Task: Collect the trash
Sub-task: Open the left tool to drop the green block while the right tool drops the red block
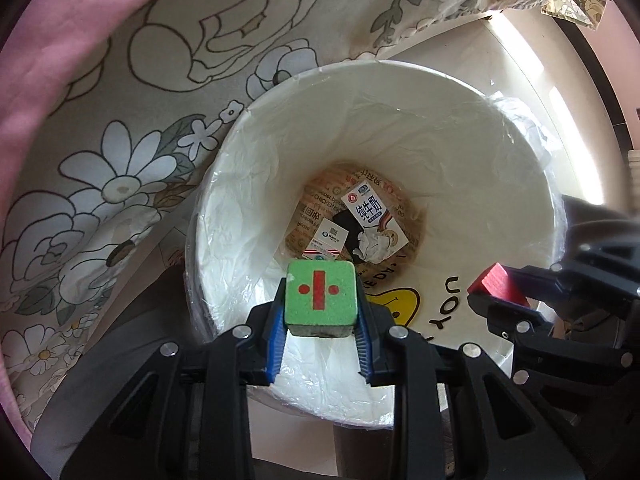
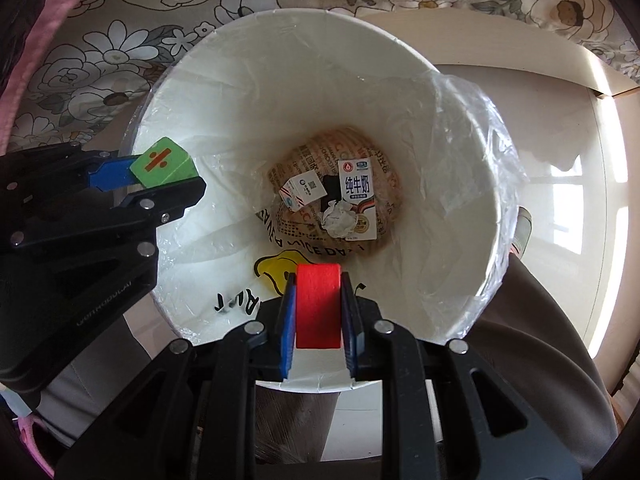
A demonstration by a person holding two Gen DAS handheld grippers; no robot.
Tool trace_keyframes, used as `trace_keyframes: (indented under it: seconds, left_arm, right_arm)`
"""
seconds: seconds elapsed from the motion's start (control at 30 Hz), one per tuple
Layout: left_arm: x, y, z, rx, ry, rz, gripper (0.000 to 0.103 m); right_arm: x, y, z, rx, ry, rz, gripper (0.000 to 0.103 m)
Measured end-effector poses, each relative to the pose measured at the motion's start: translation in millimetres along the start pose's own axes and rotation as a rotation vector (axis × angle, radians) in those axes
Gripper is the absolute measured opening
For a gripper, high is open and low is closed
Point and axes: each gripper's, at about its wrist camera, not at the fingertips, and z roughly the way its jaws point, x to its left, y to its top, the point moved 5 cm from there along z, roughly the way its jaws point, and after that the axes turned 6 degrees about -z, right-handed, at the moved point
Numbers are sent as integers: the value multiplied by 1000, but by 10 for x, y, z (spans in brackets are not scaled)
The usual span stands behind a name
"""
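A white trash bin lined with a clear plastic bag stands below both grippers. My left gripper is shut on a green cube marked with a red division sign, held over the bin's near rim. My right gripper is shut on a red block, also above the bin's opening. At the bottom lie a milk carton, a small white box, a crumpled paper ball and a printed paper bag.
A floral bedsheet hangs close behind the bin, with pink fabric at the upper left. Pale glossy floor lies to the right. A person's grey trouser leg is beside the bin.
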Motion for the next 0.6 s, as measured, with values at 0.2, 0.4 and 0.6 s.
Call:
trace_keyframes:
  seconds: [0.2, 0.4, 0.6]
  left_arm:
    - [-54, 46, 190, 40, -12, 8, 32]
    - [-139, 51, 310, 63, -7, 35, 41]
    - [-134, 80, 279, 47, -10, 21, 63]
  right_arm:
    - [-46, 51, 144, 31, 23, 8, 21]
    - [-54, 88, 266, 60, 29, 1, 26]
    - [-23, 90, 275, 56, -1, -32, 63]
